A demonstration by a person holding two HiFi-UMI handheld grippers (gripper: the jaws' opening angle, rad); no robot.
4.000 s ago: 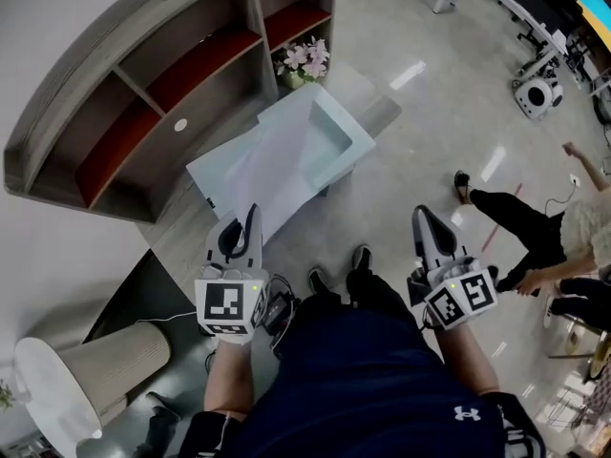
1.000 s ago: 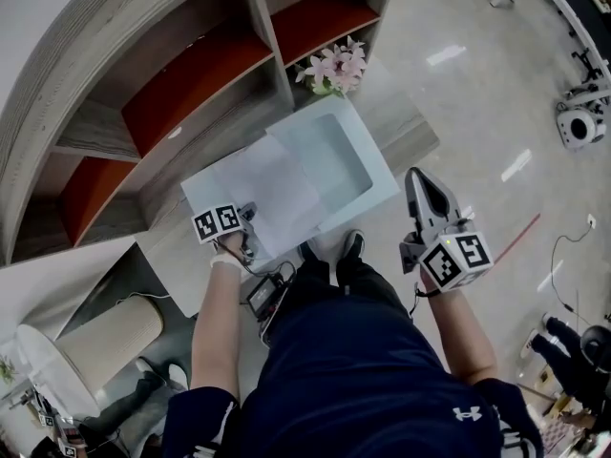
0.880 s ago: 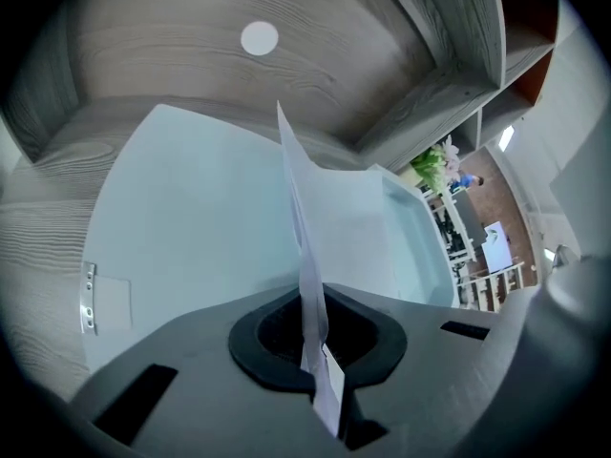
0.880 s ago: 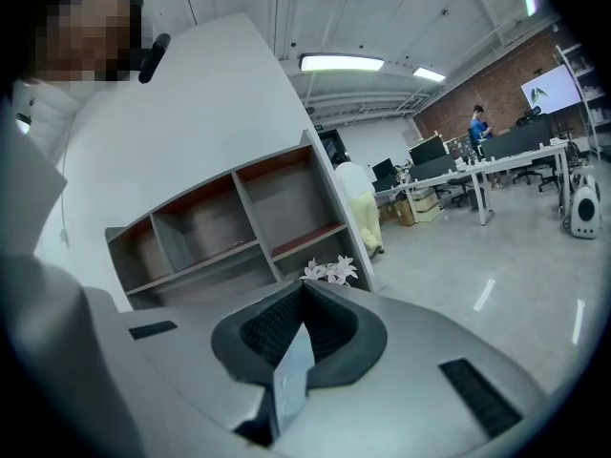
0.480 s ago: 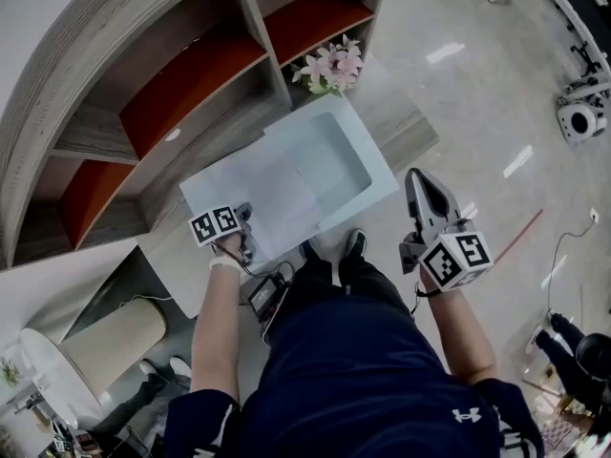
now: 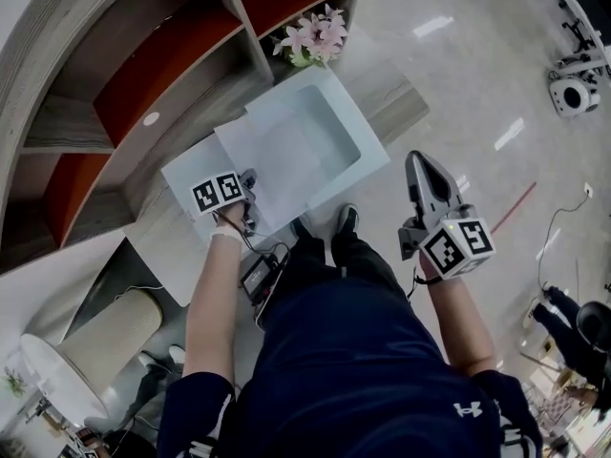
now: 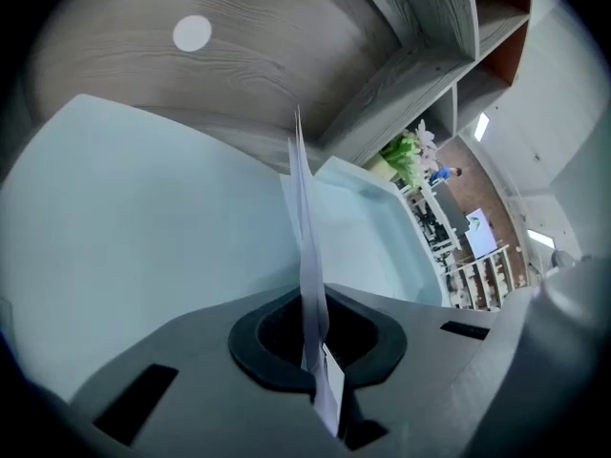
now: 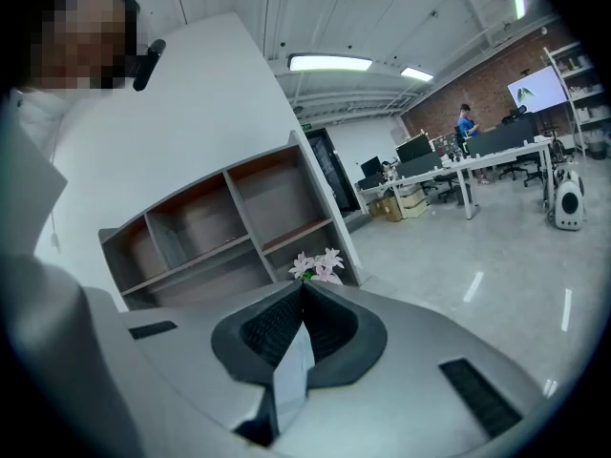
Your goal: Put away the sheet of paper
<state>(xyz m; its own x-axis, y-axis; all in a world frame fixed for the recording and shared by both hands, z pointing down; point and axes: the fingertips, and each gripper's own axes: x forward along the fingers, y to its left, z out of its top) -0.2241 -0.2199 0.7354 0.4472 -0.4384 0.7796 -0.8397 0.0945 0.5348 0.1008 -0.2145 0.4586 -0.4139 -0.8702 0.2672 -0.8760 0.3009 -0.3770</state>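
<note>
- The sheet of paper (image 6: 282, 165) lies over the flat half of the pale blue table (image 6: 372, 160), with its far edge at the recessed well (image 6: 325, 122). In the left gripper view it stands edge-on, so its near edge looks raised off the top.
- The left gripper (image 6: 248, 179) has its 2 jaws pinched tight on the sheet's near-left edge.
- The right gripper (image 6: 416, 163) hangs well apart to the right, over the floor, jaws together and nothing visibly held.
- Step in hand, as I judge it: carry the pinched sheet off the table to its storing place. That is likely the wooden shelf unit (image 6: 143, 74) behind, though this is uncertain.
- To do it well:
  - Lift before pulling, so the sheet doesn't drag or crease.
  - Move slowly, since 1 edge grip lets it flop.
  - Steer clear of the flowers (image 6: 310, 34).
</note>
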